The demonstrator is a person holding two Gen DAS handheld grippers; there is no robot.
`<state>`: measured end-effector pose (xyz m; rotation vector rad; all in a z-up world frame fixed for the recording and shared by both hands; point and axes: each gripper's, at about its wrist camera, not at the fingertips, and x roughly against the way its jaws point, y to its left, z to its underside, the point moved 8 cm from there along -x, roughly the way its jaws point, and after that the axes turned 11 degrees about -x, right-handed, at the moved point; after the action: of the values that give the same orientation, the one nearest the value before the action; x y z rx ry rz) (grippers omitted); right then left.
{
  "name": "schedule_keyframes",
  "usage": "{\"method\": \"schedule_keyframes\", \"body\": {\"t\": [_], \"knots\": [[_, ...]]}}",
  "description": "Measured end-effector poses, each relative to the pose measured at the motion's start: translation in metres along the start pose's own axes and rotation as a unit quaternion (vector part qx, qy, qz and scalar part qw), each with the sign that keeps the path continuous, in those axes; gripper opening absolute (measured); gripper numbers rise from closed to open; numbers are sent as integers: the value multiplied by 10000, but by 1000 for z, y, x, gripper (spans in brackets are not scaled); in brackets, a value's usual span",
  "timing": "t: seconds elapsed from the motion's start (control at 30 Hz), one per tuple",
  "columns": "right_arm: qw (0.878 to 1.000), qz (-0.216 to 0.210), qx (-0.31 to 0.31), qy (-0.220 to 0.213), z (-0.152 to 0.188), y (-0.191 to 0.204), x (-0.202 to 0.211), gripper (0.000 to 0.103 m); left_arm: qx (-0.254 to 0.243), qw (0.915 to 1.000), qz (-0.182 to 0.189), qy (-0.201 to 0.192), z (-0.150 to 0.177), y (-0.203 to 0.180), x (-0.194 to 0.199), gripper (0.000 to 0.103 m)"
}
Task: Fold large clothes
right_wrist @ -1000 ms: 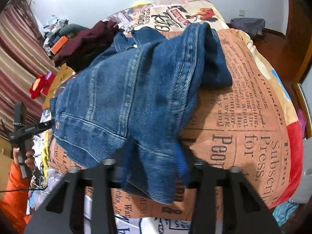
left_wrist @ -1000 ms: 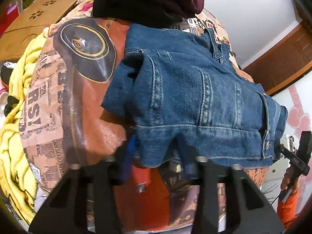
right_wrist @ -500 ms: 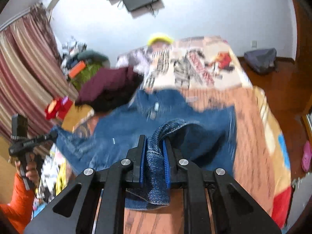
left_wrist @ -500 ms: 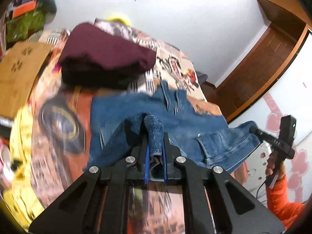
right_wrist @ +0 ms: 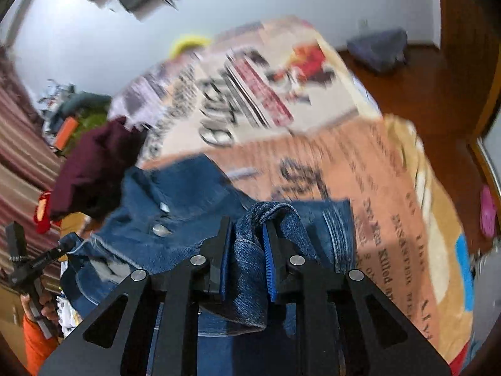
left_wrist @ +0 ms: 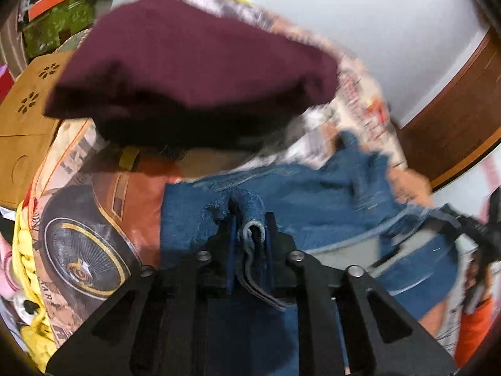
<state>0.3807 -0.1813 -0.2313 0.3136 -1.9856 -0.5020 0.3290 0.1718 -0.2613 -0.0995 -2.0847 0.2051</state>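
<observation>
A blue denim jacket (left_wrist: 313,197) lies spread on the printed bed cover (left_wrist: 87,244). My left gripper (left_wrist: 249,222) has a bunched fold of the denim between its pads, and its jaws are opening a little. In the right wrist view the jacket (right_wrist: 175,206) shows its collar and metal buttons. My right gripper (right_wrist: 247,228) holds another thick denim fold between its blue pads (right_wrist: 266,244), and its jaws are easing open too. Both folds are lifted above the rest of the jacket. The picture is blurred by motion.
A folded maroon and black pile (left_wrist: 194,62) sits just beyond the jacket. A cardboard box (left_wrist: 25,144) and yellow cloth (left_wrist: 25,250) lie left of the bed. An orange sleeve (right_wrist: 34,344) is at the left. Striped curtains (right_wrist: 18,156) and a floor bag (right_wrist: 379,48) flank the bed.
Both grippers stood open around the jacket's hem, then closed on it. They have carried the hem across the bed toward the collar and the maroon pile, folding the jacket over.
</observation>
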Motion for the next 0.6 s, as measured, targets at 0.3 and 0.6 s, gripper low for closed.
{"method": "schedule_keyframes", "body": {"t": [0.3, 0.6], "knots": [[9976, 303, 305, 546, -2, -5, 15, 27, -464, 9987, -161, -165, -11, 1, 35, 39], [9912, 643, 1069, -448, -2, 9, 82, 50, -1136, 9902, -476, -662, -2, -22, 91, 56]]}}
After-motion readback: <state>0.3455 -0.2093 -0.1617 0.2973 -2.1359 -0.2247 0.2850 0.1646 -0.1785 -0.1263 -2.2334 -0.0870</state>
